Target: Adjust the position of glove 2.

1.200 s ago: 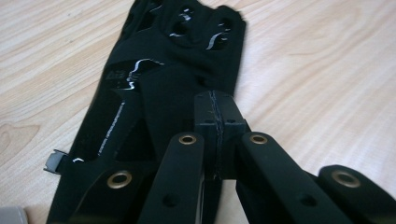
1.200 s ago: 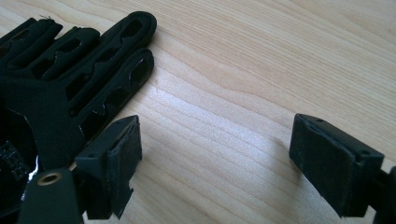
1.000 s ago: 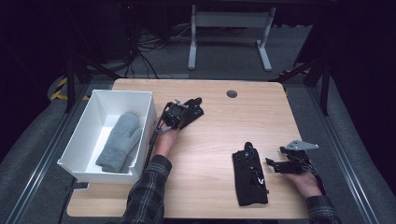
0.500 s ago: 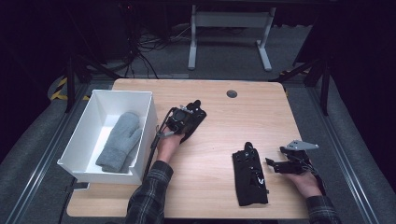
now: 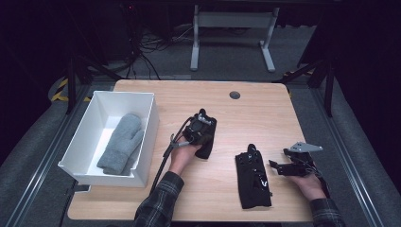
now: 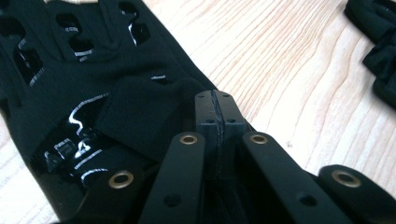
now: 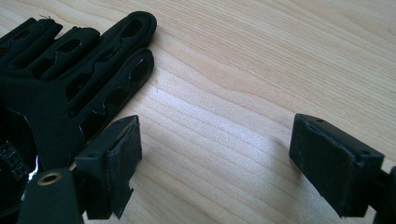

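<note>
My left gripper [image 5: 202, 125] is over the middle of the table, shut on a black glove [image 5: 206, 150] that hangs under it. In the left gripper view the jaws [image 6: 218, 114] are pressed together on that glove's [image 6: 93, 93] black fabric with its glossy print. A second black glove [image 5: 253, 178] lies flat near the front edge. My right gripper [image 5: 280, 166] rests just right of it, open. In the right gripper view its jaws [image 7: 224, 163] stand wide apart over bare wood, and the cut-out fingers of that glove [image 7: 70, 79] lie to their left.
A white bin [image 5: 147, 137] stands at the left of the table with a grey mitten [image 5: 120, 142] inside. A round cable hole [image 5: 234, 95] sits near the far edge. More black fabric [image 6: 378, 37] shows at the top right of the left gripper view.
My left gripper has carried its black glove to the right and nearer, toward the second glove. The right gripper and the flat glove have stayed put.
</note>
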`<state>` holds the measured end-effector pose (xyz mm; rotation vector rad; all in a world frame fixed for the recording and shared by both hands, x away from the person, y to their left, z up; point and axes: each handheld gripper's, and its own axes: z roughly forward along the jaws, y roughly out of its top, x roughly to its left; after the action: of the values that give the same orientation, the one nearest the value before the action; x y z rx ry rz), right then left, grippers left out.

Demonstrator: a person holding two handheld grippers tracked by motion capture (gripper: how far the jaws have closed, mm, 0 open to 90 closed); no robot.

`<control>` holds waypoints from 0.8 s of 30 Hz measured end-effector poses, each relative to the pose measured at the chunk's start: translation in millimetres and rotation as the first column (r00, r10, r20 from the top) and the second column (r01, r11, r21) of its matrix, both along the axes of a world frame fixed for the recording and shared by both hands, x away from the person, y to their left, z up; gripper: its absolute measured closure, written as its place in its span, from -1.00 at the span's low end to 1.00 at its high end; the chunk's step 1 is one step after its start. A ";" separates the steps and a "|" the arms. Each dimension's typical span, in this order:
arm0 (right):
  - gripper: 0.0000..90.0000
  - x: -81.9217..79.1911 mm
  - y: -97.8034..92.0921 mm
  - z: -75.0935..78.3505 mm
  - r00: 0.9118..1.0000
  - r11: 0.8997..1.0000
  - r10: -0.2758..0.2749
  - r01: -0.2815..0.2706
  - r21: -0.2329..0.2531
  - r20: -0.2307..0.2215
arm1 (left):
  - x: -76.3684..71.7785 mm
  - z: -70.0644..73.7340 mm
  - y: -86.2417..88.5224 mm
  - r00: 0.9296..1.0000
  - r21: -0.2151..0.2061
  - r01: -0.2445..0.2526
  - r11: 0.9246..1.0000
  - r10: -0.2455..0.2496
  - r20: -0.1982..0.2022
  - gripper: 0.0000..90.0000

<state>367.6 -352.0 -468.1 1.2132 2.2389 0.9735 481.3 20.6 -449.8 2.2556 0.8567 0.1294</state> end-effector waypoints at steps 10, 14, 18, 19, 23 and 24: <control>-0.61 0.0 0.0 0.0 1.000 1.000 0.000 0.000 0.000 0.000 | 20.5 15.3 29.2 0.995 0.005 -0.089 0.996 0.089 0.036 1.00; -0.61 0.0 0.0 0.0 1.000 1.000 0.000 0.000 0.000 0.000 | 25.8 6.2 31.1 0.994 0.030 -0.106 0.994 0.105 0.023 1.00; -0.61 0.0 0.0 0.0 1.000 1.000 0.000 0.000 0.000 0.000 | 26.6 -3.8 29.5 0.994 0.057 -0.106 0.993 0.105 0.009 1.00; -0.61 0.0 0.0 0.0 1.000 1.000 0.000 0.000 0.000 0.000 | 24.0 -4.7 30.5 0.995 0.042 -0.104 0.994 0.104 0.009 1.00; -0.61 0.0 0.0 0.0 1.000 1.000 0.000 0.000 0.000 0.000 | 19.5 -4.2 30.1 0.996 0.050 -0.088 0.995 0.087 0.008 1.00; -0.61 0.0 0.1 0.0 1.000 1.000 0.000 0.000 0.000 0.000 | 16.8 -4.3 30.2 0.997 0.049 -0.079 0.996 0.079 0.007 1.00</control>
<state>367.7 -351.9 -468.1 1.2126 2.2391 0.9736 498.2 50.8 -454.0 2.2670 0.9498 0.1940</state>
